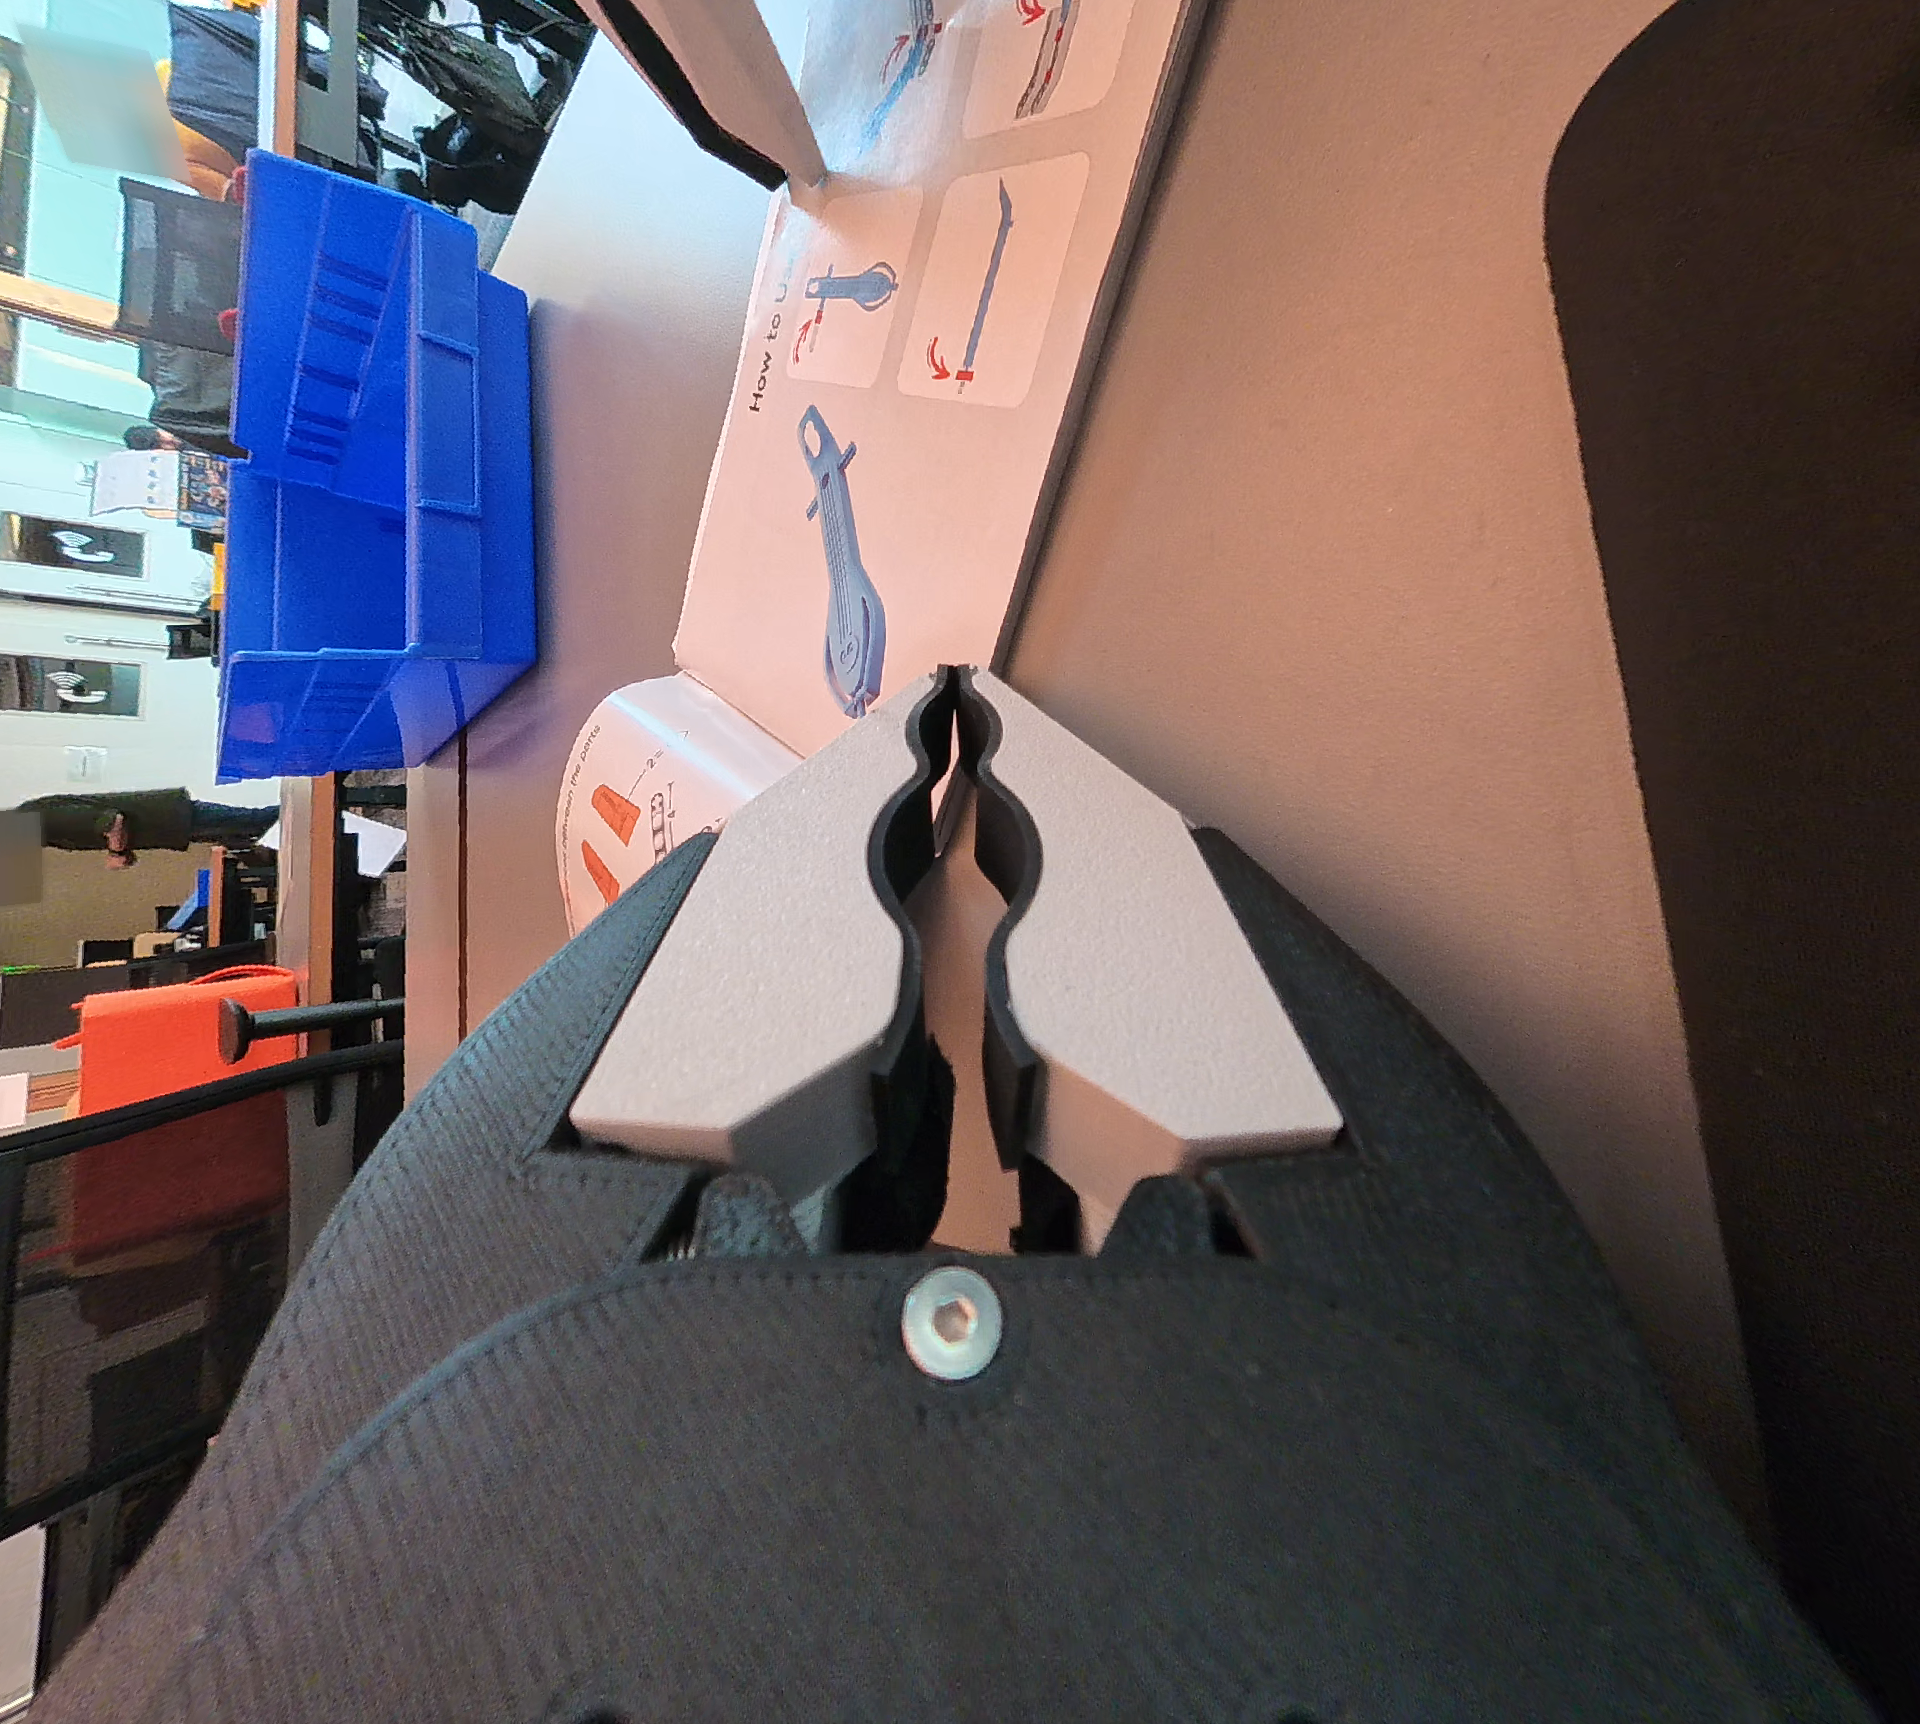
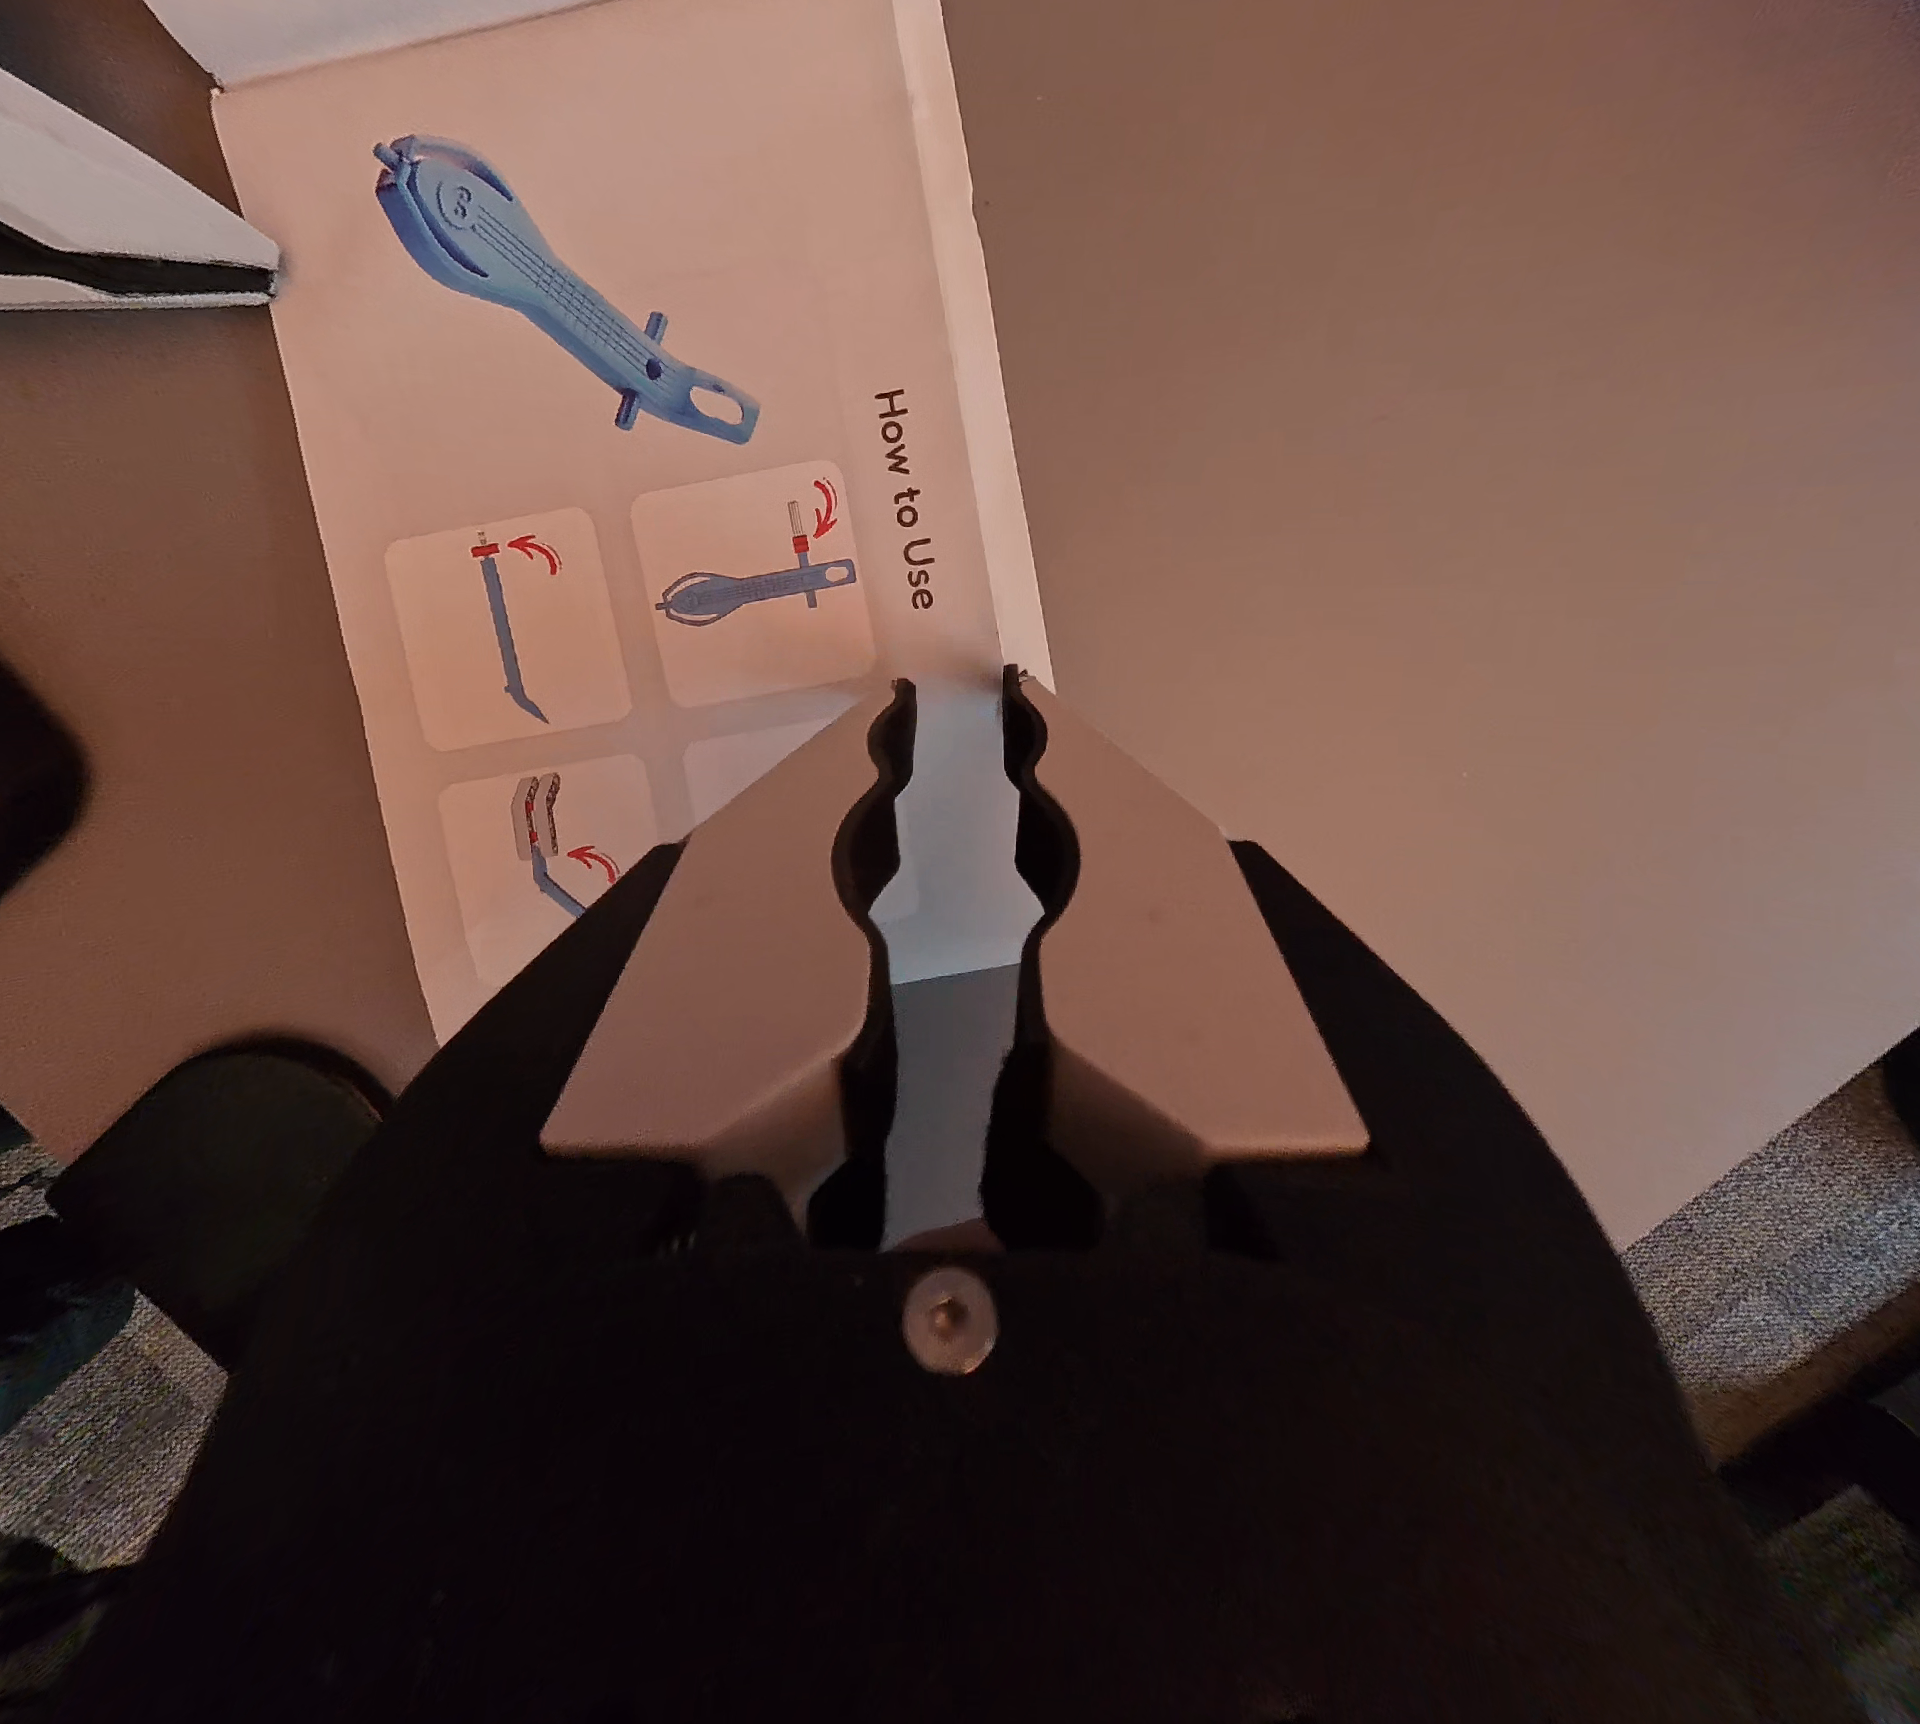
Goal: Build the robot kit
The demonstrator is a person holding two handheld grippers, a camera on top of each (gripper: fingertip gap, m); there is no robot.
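2 tongs meet 1 printed card [image 2: 644, 303]: left gripper [image 1: 954, 682] pinches its edge (right gripper [image 2: 956, 687] spread).

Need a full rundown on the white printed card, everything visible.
The white printed card is thin, flat cardboard with fold creases and side flaps, like an opened-out box. It carries blue tool drawings, red arrows and four rounded diagram panels. It lies on the tan table. The left tongs look shut on one corner; the right tongs are open astride its edge flap. A blue bin sits beyond.
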